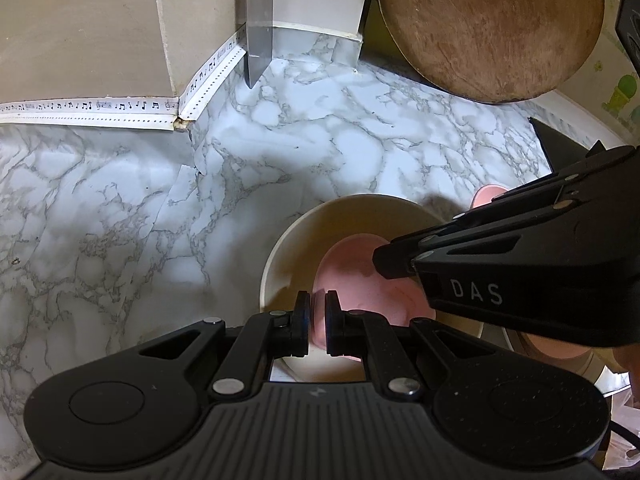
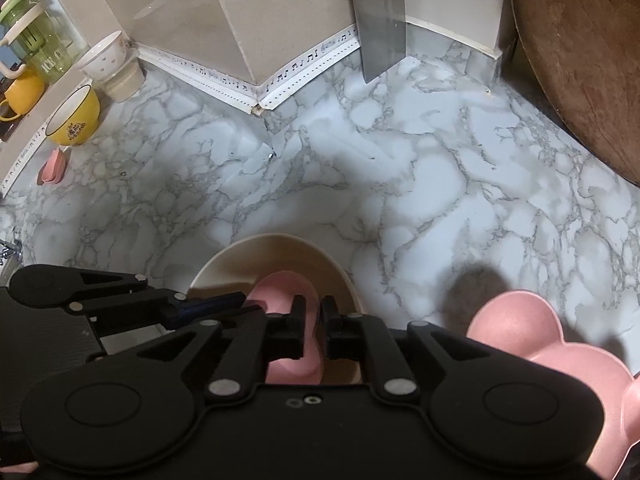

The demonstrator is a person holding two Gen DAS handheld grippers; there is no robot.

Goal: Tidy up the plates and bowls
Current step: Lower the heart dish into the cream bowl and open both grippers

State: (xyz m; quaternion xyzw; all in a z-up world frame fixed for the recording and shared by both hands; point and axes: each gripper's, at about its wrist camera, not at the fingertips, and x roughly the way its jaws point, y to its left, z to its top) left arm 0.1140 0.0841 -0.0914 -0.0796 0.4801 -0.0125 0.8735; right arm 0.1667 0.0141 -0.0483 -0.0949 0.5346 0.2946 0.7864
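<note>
A cream bowl (image 1: 288, 236) sits on the marble counter, also in the right wrist view (image 2: 256, 252). A small pink dish (image 1: 352, 276) is inside it, tilted, also in the right wrist view (image 2: 280, 292). My left gripper (image 1: 317, 312) is shut on the near rim of the pink dish. My right gripper (image 2: 319, 320) is shut on the same pink dish from the other side; it shows in the left wrist view (image 1: 390, 264) reaching in from the right. A pink bear-shaped plate (image 2: 568, 352) lies on the counter at the right.
A round wooden board (image 1: 492, 28) leans against the back wall at the right. A yellow bowl (image 2: 74, 116), a white bowl (image 2: 104, 56) on a cup, a pink dish (image 2: 54, 166), a yellow mug and a green jar stand at far left.
</note>
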